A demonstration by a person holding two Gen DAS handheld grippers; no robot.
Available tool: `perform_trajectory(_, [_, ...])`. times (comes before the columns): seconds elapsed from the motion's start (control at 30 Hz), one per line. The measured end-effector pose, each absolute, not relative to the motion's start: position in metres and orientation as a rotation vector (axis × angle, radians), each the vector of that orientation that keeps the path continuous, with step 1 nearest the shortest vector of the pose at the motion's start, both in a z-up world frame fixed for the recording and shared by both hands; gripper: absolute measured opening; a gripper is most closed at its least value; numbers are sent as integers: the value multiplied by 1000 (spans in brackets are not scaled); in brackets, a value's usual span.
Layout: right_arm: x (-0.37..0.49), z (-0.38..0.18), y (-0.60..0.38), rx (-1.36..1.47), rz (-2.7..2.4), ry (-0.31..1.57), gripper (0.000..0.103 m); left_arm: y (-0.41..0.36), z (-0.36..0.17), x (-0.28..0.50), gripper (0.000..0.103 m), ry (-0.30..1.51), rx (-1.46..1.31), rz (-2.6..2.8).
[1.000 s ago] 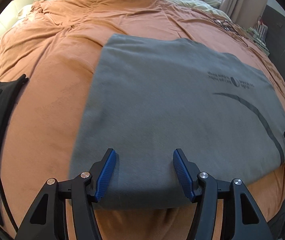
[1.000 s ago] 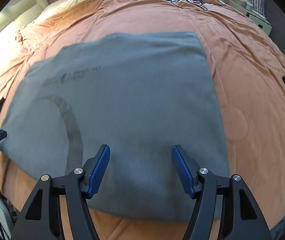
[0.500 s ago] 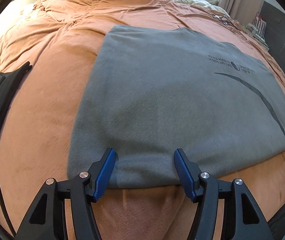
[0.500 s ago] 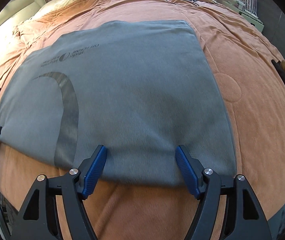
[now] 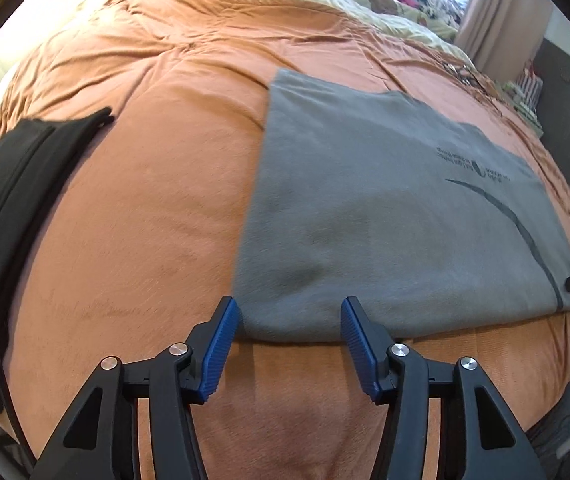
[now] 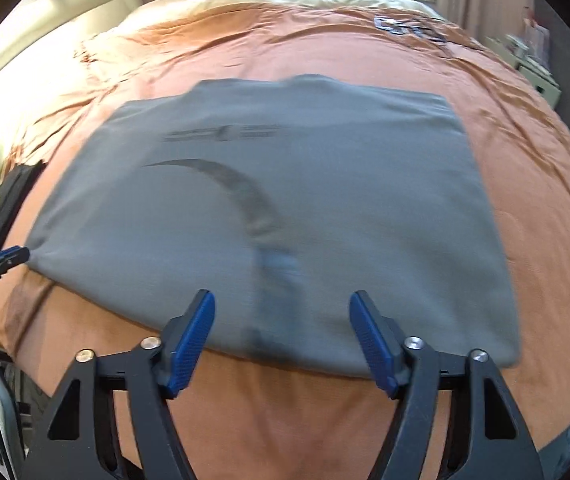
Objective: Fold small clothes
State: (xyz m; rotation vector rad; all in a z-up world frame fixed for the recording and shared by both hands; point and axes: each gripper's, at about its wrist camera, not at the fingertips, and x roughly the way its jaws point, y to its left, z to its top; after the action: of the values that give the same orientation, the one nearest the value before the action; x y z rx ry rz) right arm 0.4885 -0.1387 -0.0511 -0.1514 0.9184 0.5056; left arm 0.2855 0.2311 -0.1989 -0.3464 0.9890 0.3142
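Beyond left gripper [image 5: 289, 322], grey shirt [image 5: 385, 208], flat

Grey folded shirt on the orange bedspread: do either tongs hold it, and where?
Nothing is held: left tongs and right tongs stand open at the grey folded shirt's near edge, jaws just narrowing.

From the left wrist we look steeply down, close over the near-left edge of the grey shirt [image 5: 385, 208]. From the right wrist we face its near-right edge; both share shirt and bed [image 5: 157, 184]
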Motion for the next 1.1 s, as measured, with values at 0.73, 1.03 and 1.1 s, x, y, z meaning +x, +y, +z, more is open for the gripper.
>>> perform_trajectory(0.73, [498,-99,-67,-148,589,964,22,276,-225,252,55,891,-807,267])
perform_trajectory(1.03, [484,-106,-72,-115,603,957,22,281,-233,236,55,851,-987,195])
perform_trajectory(1.1, [483,-106,-74,-109,607,958,22,281,-234,234,55,844,-1011,184])
